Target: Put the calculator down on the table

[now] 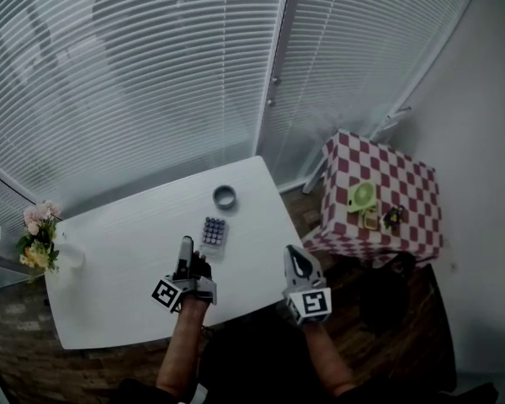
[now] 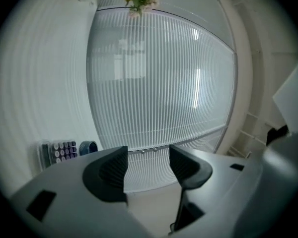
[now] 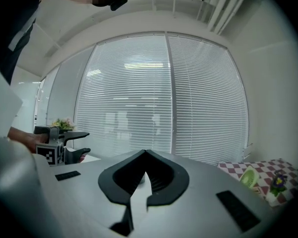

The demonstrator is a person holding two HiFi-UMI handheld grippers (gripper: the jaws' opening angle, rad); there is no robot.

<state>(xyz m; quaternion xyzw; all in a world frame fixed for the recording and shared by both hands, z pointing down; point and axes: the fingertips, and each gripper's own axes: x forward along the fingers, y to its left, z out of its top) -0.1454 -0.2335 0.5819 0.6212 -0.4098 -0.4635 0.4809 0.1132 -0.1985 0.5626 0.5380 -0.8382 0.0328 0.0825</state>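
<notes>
The calculator (image 1: 214, 232), a small grey one with rows of round keys, lies flat on the white table (image 1: 126, 259) just ahead and to the right of my left gripper (image 1: 185, 247). In the left gripper view the calculator (image 2: 59, 151) sits at the lower left, well outside the jaws. My left gripper (image 2: 148, 157) is open, held above the table, with nothing between its dark pads. My right gripper (image 1: 295, 257) hovers beyond the table's right edge, over the floor. Its jaws (image 3: 145, 155) meet at the tips and hold nothing.
A grey tape roll (image 1: 225, 197) lies behind the calculator. A vase of flowers (image 1: 38, 236) stands at the table's left end. To the right is a red-checked side table (image 1: 404, 183) with a green fan (image 1: 362, 195) on it. Window blinds fill the background.
</notes>
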